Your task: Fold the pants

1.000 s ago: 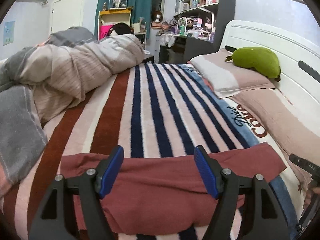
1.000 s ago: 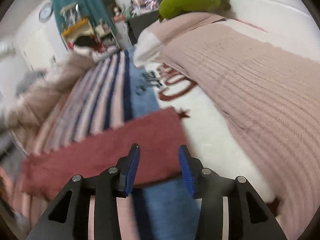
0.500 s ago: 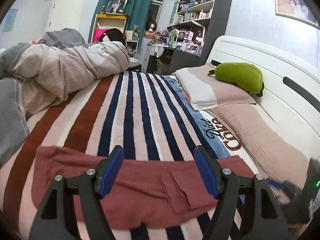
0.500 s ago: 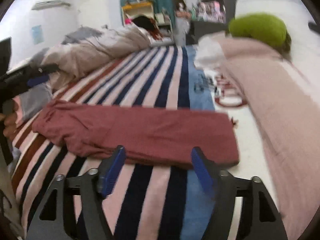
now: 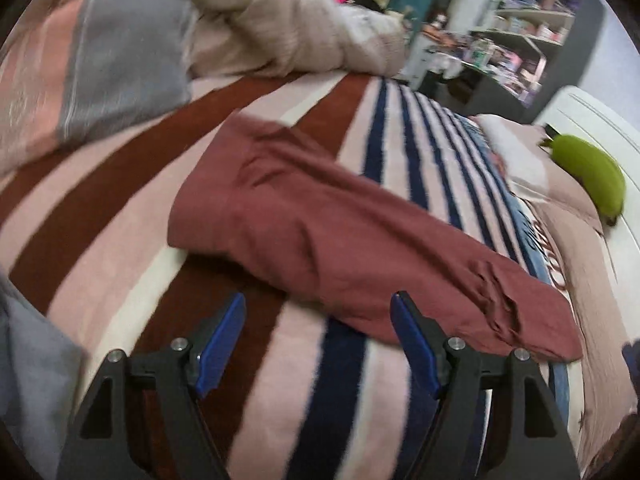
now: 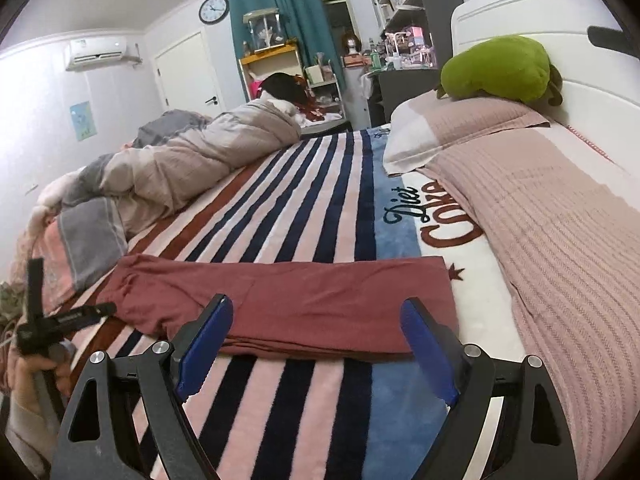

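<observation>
Dark red pants [image 5: 340, 236] lie folded lengthwise in a long strip across the striped blanket [image 5: 132, 216]. My left gripper [image 5: 318, 300] hovers open just in front of the strip's near edge, towards its left end, with nothing between the blue pads. In the right wrist view the same pants [image 6: 304, 304] stretch left to right. My right gripper [image 6: 318, 306] stands wide open at their near edge, empty, its pads apart from the cloth. At the left edge of that view a hand [image 6: 28, 364] holds the left tool.
A bunched beige and grey duvet [image 6: 192, 164] fills the bed's far left. Pink pillows [image 6: 540, 208] and a green plush toy [image 6: 496, 68] lie along the white headboard [image 6: 520, 4] on the right. Shelves and a desk stand beyond the bed.
The right gripper opened wide and drew back from the pants' right end. The left gripper dropped and rolled, swinging towards the left end of the strip.
</observation>
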